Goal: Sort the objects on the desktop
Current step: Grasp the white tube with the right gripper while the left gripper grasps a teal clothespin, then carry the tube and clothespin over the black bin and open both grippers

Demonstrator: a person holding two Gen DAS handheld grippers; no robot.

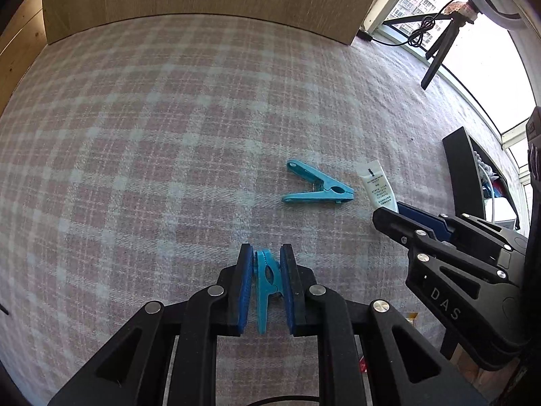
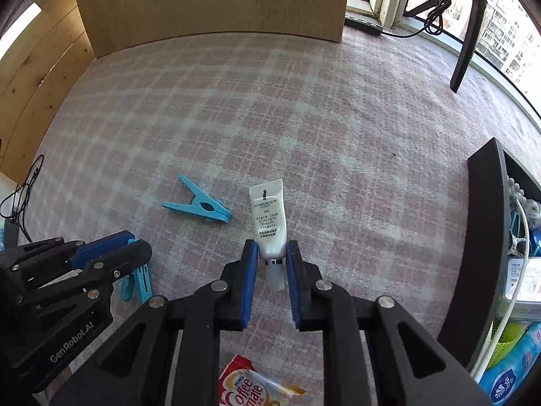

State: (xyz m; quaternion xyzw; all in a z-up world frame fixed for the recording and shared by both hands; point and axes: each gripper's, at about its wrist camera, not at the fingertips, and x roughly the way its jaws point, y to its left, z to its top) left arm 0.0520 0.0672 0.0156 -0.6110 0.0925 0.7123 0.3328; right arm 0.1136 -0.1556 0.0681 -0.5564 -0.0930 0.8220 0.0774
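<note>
My left gripper (image 1: 267, 253) is shut on a light blue clothespin (image 1: 267, 284), held between its blue pads; it also shows in the right wrist view (image 2: 137, 280) at lower left. A second light blue clothespin (image 1: 318, 187) lies on the checked cloth ahead, also in the right wrist view (image 2: 197, 204). My right gripper (image 2: 272, 248) is closed around the lower end of a white tube (image 2: 268, 218) that lies on the cloth. In the left wrist view the tube (image 1: 377, 186) lies to the right, with the right gripper (image 1: 392, 215) over its near end.
A black storage box (image 2: 480, 237) with several items stands at the right. A Coffee Mate sachet (image 2: 250, 387) lies near the front edge. A wooden panel (image 2: 209, 3) stands at the back. A tripod leg (image 2: 468, 44) stands by the window. Cables (image 2: 23, 186) lie at left.
</note>
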